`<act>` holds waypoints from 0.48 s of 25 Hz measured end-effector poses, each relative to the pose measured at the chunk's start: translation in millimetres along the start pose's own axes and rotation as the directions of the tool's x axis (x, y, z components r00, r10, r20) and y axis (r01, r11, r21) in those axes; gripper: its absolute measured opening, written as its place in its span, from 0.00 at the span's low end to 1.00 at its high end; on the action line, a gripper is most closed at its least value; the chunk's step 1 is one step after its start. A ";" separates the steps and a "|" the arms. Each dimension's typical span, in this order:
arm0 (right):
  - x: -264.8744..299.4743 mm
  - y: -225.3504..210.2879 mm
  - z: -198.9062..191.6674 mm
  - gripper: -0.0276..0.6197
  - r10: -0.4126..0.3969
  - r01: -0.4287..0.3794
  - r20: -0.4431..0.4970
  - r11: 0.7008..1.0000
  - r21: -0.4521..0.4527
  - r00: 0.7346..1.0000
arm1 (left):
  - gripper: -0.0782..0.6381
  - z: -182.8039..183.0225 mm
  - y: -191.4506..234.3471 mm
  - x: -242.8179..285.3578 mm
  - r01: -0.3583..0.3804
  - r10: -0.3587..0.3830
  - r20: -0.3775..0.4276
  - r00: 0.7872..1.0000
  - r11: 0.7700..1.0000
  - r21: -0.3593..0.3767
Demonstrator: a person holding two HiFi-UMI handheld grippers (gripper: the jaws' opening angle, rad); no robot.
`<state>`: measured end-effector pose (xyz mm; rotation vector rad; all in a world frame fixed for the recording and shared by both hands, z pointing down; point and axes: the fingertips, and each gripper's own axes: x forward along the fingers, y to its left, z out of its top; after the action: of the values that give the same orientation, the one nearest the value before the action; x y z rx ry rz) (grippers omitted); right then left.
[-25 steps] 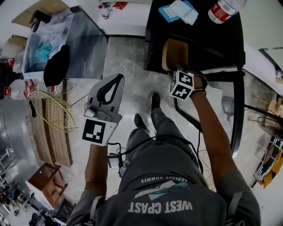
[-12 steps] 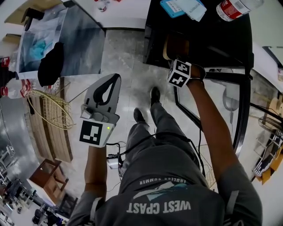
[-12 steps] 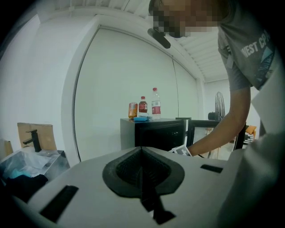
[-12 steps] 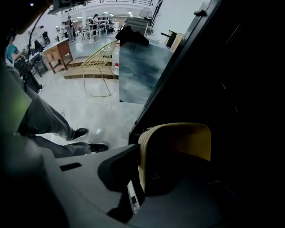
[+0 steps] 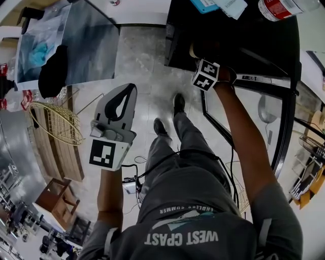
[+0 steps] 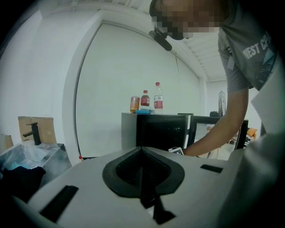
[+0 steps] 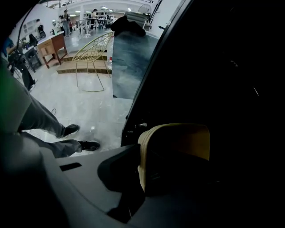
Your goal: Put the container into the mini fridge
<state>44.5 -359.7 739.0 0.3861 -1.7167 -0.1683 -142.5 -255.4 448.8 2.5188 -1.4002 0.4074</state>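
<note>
So right now the right tool (image 7: 141,156) is clenched on the rim of the container (image 7: 176,144), a tan, open-topped tub. One wall of it sits between the jaws. The tub is up against the dark inside of the mini fridge (image 5: 238,38), just past the front edge. It's too dark in there to say whether it's resting on a shelf. From the head view you mostly see that tool's marker cube (image 5: 205,75) poking out under the fridge top, with the person's arm reaching down to it.

The fridge door (image 5: 254,114) is swung open to the right of that arm, glass panel and black frame.

The left tool (image 5: 133,89) hangs well apart from all that, out over the floor (image 5: 147,61), jaws pressed together with nothing in them.

On top of the fridge there's a bottle with a red label (image 5: 278,7) and a blue flat thing (image 5: 202,4) with a white sheet (image 5: 231,7) on it. Off to the left sit a gold wire frame (image 5: 53,124) and a grey surface (image 5: 91,45) with a black cloth (image 5: 52,71) draped over its edge.
</note>
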 end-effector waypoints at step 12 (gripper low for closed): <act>22.3 -20.3 -6.2 0.13 -0.079 0.079 -0.005 0.997 -0.015 0.997 | 0.13 -16.0 3.9 9.9 0.003 -0.003 -0.023 1.000 1.000 -0.018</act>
<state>50.7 -385.7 754.3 0.4436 -1.6948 -0.2369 -142.9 -259.9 467.5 2.4940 -1.3853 0.4204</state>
